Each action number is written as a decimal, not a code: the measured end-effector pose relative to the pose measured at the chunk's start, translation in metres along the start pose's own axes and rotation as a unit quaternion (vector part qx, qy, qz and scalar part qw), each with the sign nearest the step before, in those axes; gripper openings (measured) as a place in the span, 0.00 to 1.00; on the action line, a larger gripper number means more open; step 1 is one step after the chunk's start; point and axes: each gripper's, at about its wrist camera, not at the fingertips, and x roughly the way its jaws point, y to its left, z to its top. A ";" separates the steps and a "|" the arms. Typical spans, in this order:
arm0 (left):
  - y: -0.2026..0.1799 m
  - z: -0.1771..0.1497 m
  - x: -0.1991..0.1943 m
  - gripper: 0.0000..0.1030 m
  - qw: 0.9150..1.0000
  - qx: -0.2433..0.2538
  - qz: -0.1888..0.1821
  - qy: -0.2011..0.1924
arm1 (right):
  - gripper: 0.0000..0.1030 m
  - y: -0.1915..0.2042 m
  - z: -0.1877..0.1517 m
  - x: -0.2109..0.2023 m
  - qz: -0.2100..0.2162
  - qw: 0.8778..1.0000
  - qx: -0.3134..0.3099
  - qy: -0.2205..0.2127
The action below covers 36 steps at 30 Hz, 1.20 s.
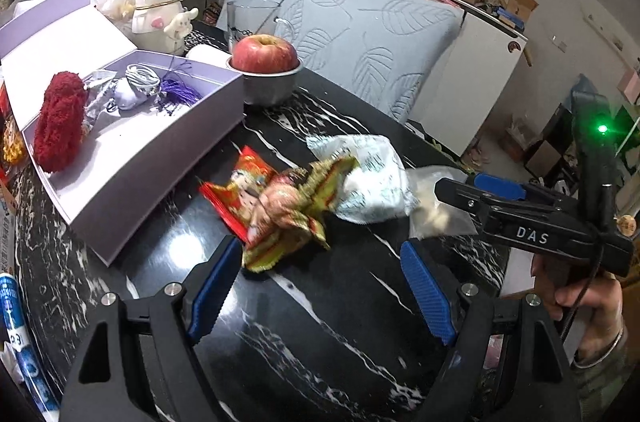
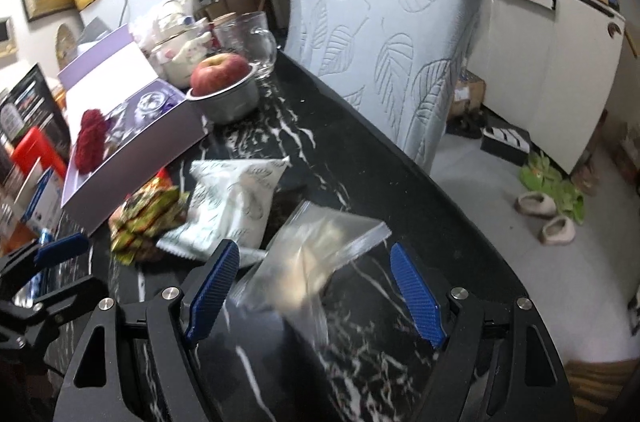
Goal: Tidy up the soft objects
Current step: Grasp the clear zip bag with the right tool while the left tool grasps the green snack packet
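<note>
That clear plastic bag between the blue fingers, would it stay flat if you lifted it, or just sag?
The clear zip bag would probably sag: its film looks thin and crumpled. The pale lumps inside would likely slide to the low end. The right gripper is open around it; smooth plastic may slip unless pinched firmly.

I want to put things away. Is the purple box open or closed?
Open. The purple box has its lid tipped back, and the red fluffy thing shows inside.

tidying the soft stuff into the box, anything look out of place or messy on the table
Yes: three packets lie in a loose heap on the black table outside the lavender box: a red-and-yellow snack packet, a white pouch overlapping it, and a clear zip bag. Nothing looks spilled or torn.
</note>
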 end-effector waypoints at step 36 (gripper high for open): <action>0.016 0.026 0.056 0.49 1.000 -0.015 0.007 0.025 | 0.37 -0.022 -0.010 0.019 0.037 0.999 0.011 0.038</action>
